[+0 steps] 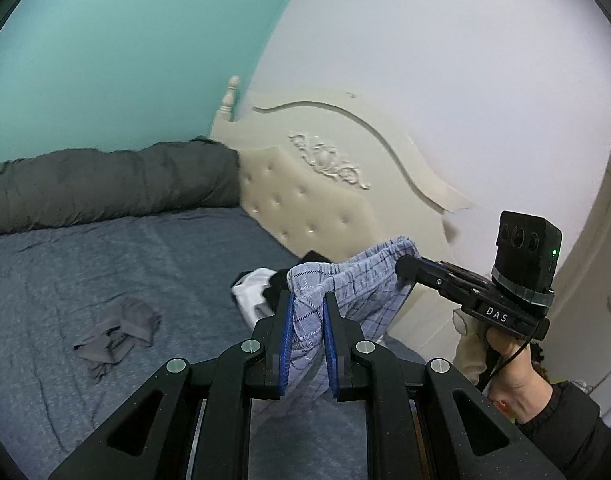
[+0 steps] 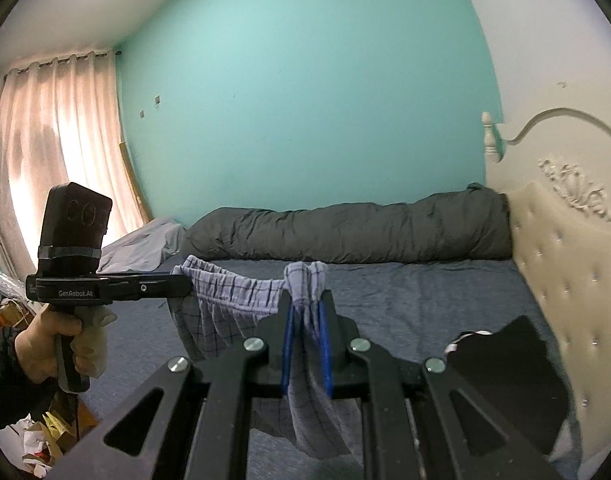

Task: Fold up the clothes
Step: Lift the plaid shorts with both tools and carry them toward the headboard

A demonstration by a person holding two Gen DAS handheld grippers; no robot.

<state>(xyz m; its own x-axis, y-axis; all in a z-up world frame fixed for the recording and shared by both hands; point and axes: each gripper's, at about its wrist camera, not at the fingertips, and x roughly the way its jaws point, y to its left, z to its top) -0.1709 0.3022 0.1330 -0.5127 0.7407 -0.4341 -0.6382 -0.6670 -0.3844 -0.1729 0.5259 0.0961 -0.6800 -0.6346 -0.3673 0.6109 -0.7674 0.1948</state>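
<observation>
A pair of light blue plaid shorts (image 1: 357,280) with an elastic waistband hangs in the air above the bed, stretched between both grippers. My left gripper (image 1: 308,294) is shut on one end of the waistband. My right gripper (image 2: 305,294) is shut on the other end of the shorts (image 2: 241,288). The right gripper also shows in the left wrist view (image 1: 405,266), the left gripper in the right wrist view (image 2: 185,280). The shorts' legs hang down loose below the fingers.
The bed has a blue-grey sheet (image 1: 105,264). A crumpled grey garment (image 1: 117,330) lies on it. A pile of black and white clothes (image 1: 257,288) sits near the cream headboard (image 1: 325,184). A rolled grey duvet (image 2: 345,224) lies along the teal wall.
</observation>
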